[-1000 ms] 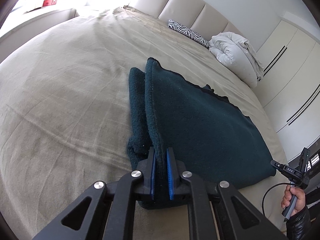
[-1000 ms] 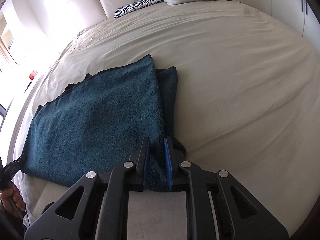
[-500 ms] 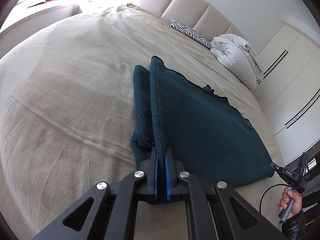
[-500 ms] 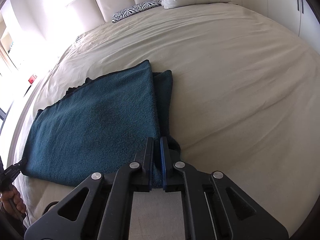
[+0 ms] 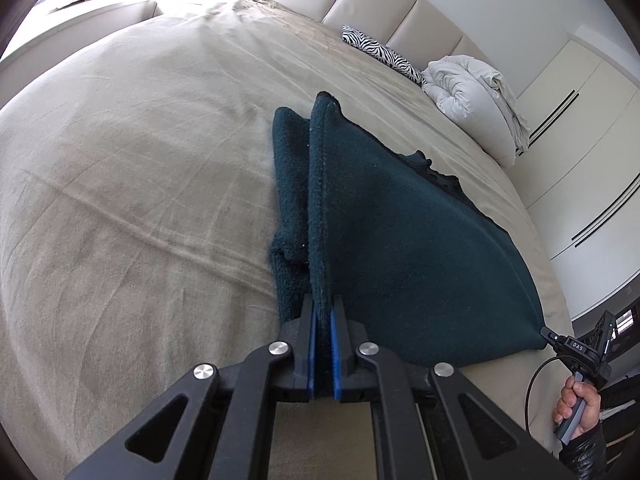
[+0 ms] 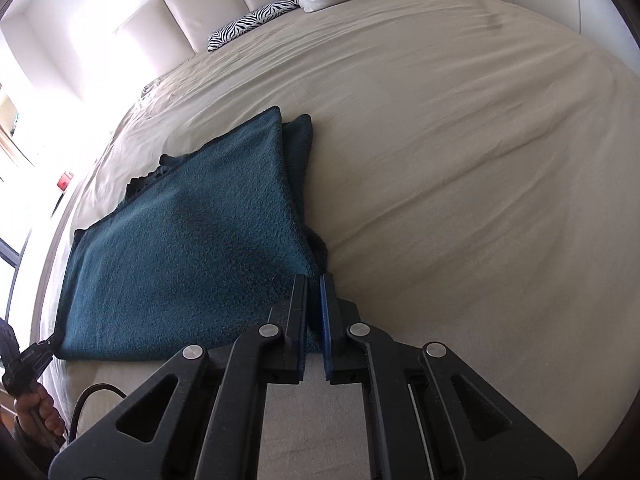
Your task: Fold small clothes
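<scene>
Left wrist: both claws pinch teal cloth (image 5: pixel 420 248) corners, lifted

Bed (image 5: pixel 140 200) sheet lies bare on either side of teal towel (image 5: pixel 400 240), w/ only zebra pillow (image 5: pixel 380 48) & white duvet (image 5: pixel 472 100) bunched by the headboard (image 5: pixel 380 12), well apart.

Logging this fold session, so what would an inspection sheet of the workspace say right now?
Surface: beige bed sheet, lightly creased.
Job's things: teal towel, one layer lifted over a folded strip.
Clutter: zebra cushion, white duvet by the headboard.
Grippers: left gripper and right gripper, jaws clamped on towel corners.
Cables: black cable near the right handle.
Surroundings: white wardrobe.
</scene>
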The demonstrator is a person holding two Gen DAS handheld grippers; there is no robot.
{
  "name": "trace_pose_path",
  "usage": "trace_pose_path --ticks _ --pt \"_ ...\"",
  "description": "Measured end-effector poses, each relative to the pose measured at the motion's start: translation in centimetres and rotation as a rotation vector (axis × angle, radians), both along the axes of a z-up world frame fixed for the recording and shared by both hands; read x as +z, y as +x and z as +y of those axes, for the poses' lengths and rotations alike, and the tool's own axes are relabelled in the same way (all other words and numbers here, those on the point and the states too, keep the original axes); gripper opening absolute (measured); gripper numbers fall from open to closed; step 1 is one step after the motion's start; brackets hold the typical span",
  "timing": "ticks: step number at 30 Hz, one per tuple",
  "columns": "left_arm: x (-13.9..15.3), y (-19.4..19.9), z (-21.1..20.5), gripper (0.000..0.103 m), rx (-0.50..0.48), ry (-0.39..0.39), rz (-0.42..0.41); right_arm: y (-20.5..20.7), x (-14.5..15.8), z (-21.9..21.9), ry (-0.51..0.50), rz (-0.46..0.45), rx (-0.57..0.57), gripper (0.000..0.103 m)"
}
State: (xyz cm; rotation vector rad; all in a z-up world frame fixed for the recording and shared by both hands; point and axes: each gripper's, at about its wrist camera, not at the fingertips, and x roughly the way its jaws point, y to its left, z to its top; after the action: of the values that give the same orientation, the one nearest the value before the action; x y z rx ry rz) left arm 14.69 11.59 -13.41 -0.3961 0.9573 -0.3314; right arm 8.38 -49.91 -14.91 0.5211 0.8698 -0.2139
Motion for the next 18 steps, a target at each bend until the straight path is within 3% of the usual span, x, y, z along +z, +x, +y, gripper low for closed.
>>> trace_pose_path --ticks 18 --pt "-0.9 -0.1 0.5 0.01 0.023 -0.032 0.032 0.5 -1.7 0.2 0.009 0.022 0.009 0.005"
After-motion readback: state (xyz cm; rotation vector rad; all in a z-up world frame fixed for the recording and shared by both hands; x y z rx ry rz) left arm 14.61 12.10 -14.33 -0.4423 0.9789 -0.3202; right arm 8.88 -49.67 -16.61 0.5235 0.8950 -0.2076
